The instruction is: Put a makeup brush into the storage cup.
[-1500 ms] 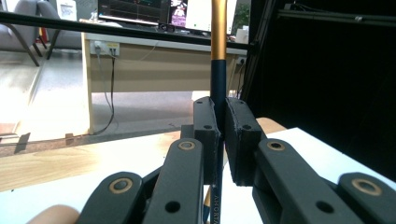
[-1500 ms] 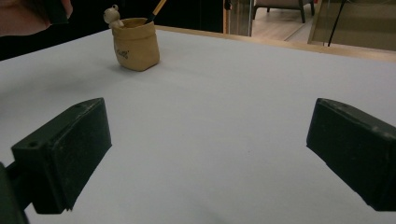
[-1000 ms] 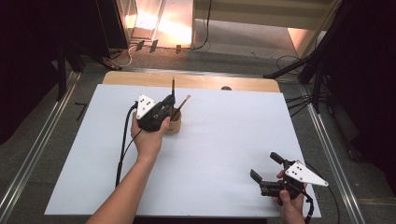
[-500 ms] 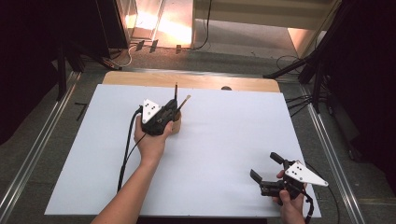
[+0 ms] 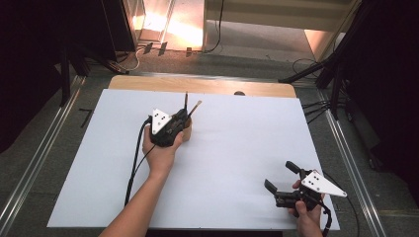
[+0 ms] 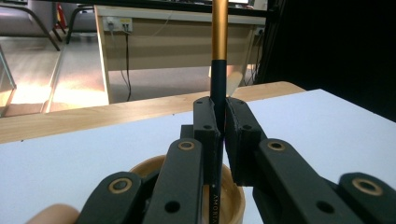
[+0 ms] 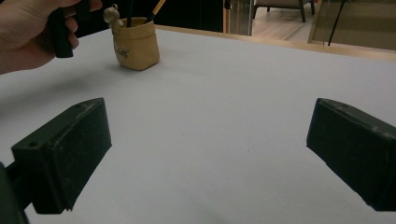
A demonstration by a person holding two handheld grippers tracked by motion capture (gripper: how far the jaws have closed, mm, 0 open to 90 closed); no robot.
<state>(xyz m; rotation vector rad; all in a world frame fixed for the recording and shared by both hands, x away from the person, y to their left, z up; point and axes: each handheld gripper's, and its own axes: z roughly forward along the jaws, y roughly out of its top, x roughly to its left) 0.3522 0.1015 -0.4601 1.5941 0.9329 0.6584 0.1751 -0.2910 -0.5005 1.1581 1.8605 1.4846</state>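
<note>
Near the far edge of the surface (image 5: 247,148), a little left of its middle, a black pen (image 6: 218,93) with a gold upper barrel stood upright in a small tan cup (image 7: 135,43), and the left tool (image 6: 219,123) had its jaws clamped on the pen's dark lower barrel just above the cup's rim. A second, wooden-handled stick (image 5: 194,108) leaned in the same cup, close beside the gripped pen.

Judging from this, the grip sat low and narrow on a smooth round barrel, so the pen could twist or slip between the jaws if lifted at a slant. The cup looked light; a sideways pull might drag or tip it, spilling the other stick onto the surface. The pen could also snag that neighbour on the way up.

Small white lettering ran along the pen's barrel at the bottom of the left gripper view, too cropped to read with confidence. A dark mark on the cup's side was too small to make out.

Well apart, by the near right corner, the right tool (image 5: 279,177) hung with its jaws wide open over bare surface, holding nothing.
</note>
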